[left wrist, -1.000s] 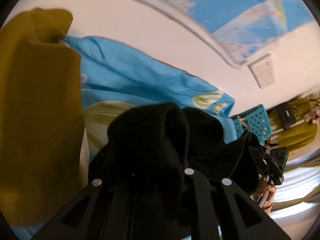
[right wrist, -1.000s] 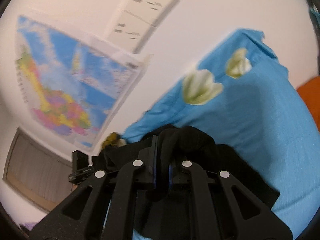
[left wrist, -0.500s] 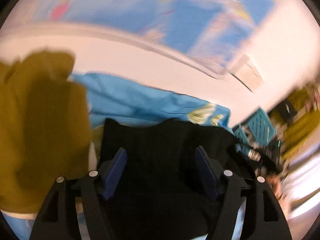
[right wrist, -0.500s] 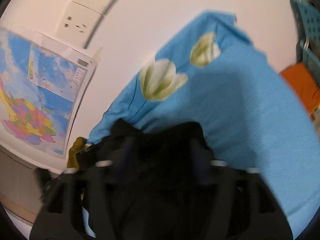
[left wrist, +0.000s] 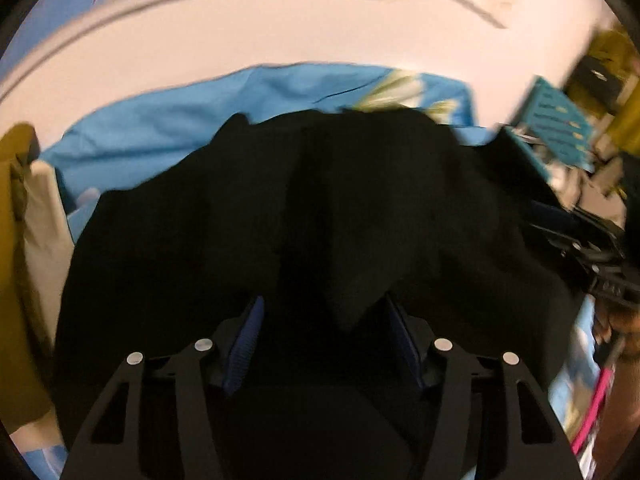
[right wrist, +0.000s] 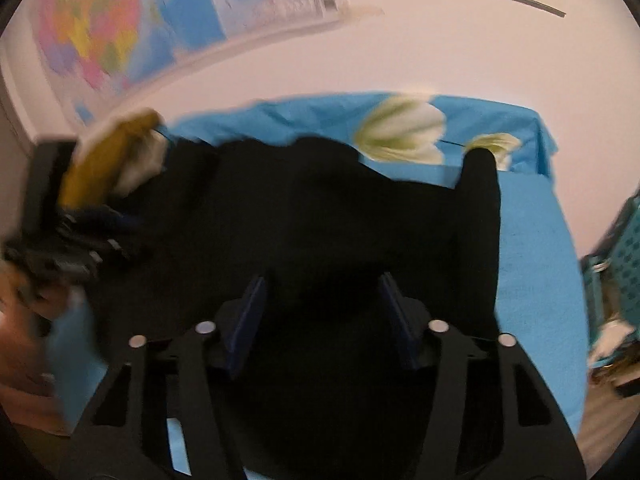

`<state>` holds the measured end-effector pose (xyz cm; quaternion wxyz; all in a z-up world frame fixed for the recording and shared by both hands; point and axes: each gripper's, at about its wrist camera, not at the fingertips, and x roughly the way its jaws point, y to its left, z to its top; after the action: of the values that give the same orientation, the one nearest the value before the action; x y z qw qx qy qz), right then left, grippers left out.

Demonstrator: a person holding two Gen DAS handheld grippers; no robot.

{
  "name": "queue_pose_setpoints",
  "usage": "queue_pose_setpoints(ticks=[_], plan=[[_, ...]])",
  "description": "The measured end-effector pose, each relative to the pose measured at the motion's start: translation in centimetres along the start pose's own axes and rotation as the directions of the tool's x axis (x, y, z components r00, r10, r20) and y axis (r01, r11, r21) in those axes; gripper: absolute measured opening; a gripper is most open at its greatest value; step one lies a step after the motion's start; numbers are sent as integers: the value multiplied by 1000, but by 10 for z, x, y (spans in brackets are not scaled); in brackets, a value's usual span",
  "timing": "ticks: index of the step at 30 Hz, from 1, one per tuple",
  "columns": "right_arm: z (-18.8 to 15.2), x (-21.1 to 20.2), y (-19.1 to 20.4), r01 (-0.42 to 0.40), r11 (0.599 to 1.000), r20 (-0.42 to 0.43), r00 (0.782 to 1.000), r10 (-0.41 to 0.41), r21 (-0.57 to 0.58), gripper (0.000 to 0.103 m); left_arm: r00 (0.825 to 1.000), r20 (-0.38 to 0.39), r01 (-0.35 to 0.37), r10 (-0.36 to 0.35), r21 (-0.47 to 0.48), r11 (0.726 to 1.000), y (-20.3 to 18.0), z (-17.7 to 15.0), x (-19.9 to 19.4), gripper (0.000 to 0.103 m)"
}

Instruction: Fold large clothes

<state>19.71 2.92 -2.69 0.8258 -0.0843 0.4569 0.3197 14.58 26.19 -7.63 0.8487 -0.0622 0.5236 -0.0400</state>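
A large black garment (left wrist: 320, 200) lies spread on the blue flowered sheet (left wrist: 160, 128). My left gripper (left wrist: 322, 308) hovers low over its near part, jaws apart and closing. A loose fold tip of the cloth lies between the blue pads (left wrist: 248, 332), unpinched. In the right wrist view the same black garment (right wrist: 320, 208) covers the sheet (right wrist: 532, 240), one sleeve running up at the right. My right gripper (right wrist: 322, 280) is also over it, jaws apart and closing, with cloth below them but no pad pressing. Each gripper shows blurred at the other view's edge.
A mustard garment (left wrist: 16, 280) with a pale cloth beside it sits left of the black one, also seen as the mustard garment (right wrist: 104, 160). A teal perforated basket (left wrist: 560, 124) stands off the bed's right end. Behind the bed is a white wall with a map (right wrist: 100, 28).
A second ago both grippers were shut on raised bunches of black cloth. They have let go, rolled and moved, and the garment now lies flat on the sheet.
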Motion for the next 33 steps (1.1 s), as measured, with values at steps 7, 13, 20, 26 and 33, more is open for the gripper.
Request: queue_pose_setpoints(ticks=[7, 13, 20, 26, 33], plan=[[-11, -20, -24, -41, 993, 87, 996, 32, 107, 49, 994, 108, -28, 31, -27, 999, 7, -17, -32, 62], [-42, -77, -9, -126, 992, 180, 976, 119, 29, 56, 965, 256, -68, 58, 30, 997, 18, -61, -89, 65], [-69, -42, -41, -49, 987, 89, 995, 35, 154, 53, 978, 199, -49, 58, -48, 998, 44, -77, -62, 70], [-72, -65, -34, -24, 978, 160, 987, -10, 206, 57, 959, 237, -148, 153, -39, 988, 31, -79, -67, 69], [-68, -112, 19, -81, 996, 269, 961, 64, 49, 60, 932, 294, -216, 213, -23, 976, 20, -96, -89, 69]])
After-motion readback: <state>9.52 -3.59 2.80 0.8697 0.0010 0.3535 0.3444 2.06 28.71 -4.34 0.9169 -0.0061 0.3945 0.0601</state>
